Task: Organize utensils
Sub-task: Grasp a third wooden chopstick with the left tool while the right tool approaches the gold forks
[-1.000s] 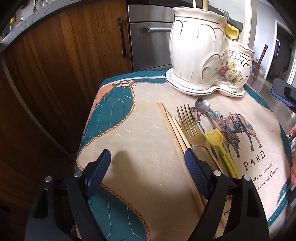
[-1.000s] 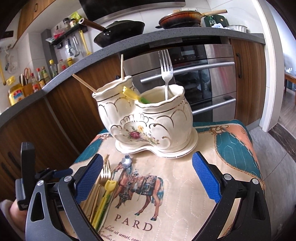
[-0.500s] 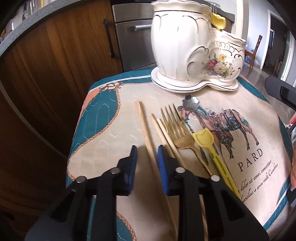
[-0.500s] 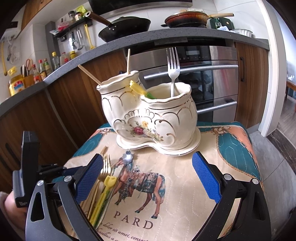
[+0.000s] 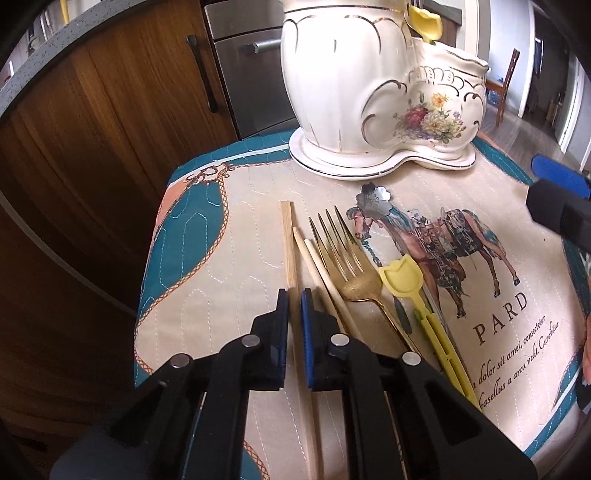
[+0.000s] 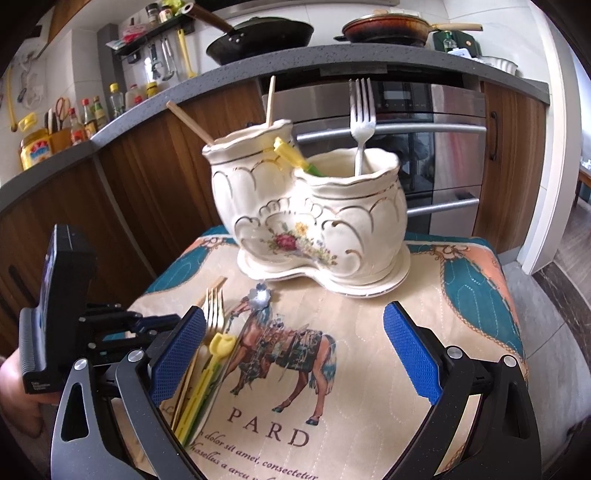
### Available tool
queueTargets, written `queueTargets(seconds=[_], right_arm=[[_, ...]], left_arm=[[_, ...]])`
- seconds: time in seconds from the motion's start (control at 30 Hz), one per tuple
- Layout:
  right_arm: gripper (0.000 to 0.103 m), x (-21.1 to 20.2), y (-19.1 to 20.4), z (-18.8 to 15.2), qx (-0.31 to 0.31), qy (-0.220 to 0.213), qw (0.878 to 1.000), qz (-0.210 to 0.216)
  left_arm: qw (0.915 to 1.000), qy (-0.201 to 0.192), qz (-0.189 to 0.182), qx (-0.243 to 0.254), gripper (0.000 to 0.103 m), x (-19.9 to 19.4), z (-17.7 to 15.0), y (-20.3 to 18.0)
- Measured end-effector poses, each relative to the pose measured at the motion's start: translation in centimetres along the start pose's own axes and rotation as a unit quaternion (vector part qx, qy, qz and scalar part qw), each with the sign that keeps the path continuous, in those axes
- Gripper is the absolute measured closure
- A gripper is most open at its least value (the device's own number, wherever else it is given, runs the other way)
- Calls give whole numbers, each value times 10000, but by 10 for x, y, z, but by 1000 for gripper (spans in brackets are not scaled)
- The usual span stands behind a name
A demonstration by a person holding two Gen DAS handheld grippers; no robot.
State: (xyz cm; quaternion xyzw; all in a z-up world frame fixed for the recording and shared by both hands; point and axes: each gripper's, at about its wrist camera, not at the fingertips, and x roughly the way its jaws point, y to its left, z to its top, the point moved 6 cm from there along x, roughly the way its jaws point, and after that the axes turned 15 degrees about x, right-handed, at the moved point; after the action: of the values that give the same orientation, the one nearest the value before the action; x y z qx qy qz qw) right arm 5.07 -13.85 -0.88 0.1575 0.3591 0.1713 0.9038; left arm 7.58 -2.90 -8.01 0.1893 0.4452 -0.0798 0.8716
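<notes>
One square-ended wooden chopstick (image 5: 289, 254), leftmost of the utensils lying on the quilted horse-print table (image 5: 229, 258), sits clamped in the left gripper (image 5: 294, 314). Right gripper (image 6: 295, 354) fingers gape empty. Next, I judge: lift it clear (neighbours lie close) toward the far cream ceramic two-pot holder (image 5: 373, 96).

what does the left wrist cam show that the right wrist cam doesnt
Only the left wrist view: the left gripper shut on the wooden chopstick, and the two pale chopsticks lying clear beside it.

Only the right wrist view: the holder's contents, a silver fork and two sticks, the open right gripper holding nothing, and the pans on the counter.

Both: the ceramic holder, gold fork, yellow pick and the horse cloth.
</notes>
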Motion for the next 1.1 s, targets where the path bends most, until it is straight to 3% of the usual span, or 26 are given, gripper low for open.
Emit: queueTargets(seconds=[0.13, 0.23, 0.4, 0.5, 0.67, 0.93, 1.1], right_arm=[[10, 8, 10, -12, -207, 309, 9993, 35], [20, 13, 21, -22, -475, 467, 9978, -4], [55, 18, 32, -37, -547, 853, 9948, 105], [70, 22, 43, -48, -595, 1143, 9914, 224], [77, 30, 53, -63, -789, 1251, 9890, 65], [79, 38, 59, -72, -948, 1315, 9868, -67], [89, 38, 59, -69, -1038, 1266, 9865, -85]], left_arm=[[9994, -150, -94, -285, 97, -5, -6, 8], [9980, -346, -146, -505, 97, -10, -9, 16], [9950, -596, -311, -745, 97, -16, -16, 25], [9934, -728, -386, -794, 97, -19, -19, 24], [9907, -922, -505, -862, 97, -23, -24, 24], [9886, -955, -705, -922, 97, -18, -25, 24], [9890, -915, -712, -921, 97, -16, -26, 23]])
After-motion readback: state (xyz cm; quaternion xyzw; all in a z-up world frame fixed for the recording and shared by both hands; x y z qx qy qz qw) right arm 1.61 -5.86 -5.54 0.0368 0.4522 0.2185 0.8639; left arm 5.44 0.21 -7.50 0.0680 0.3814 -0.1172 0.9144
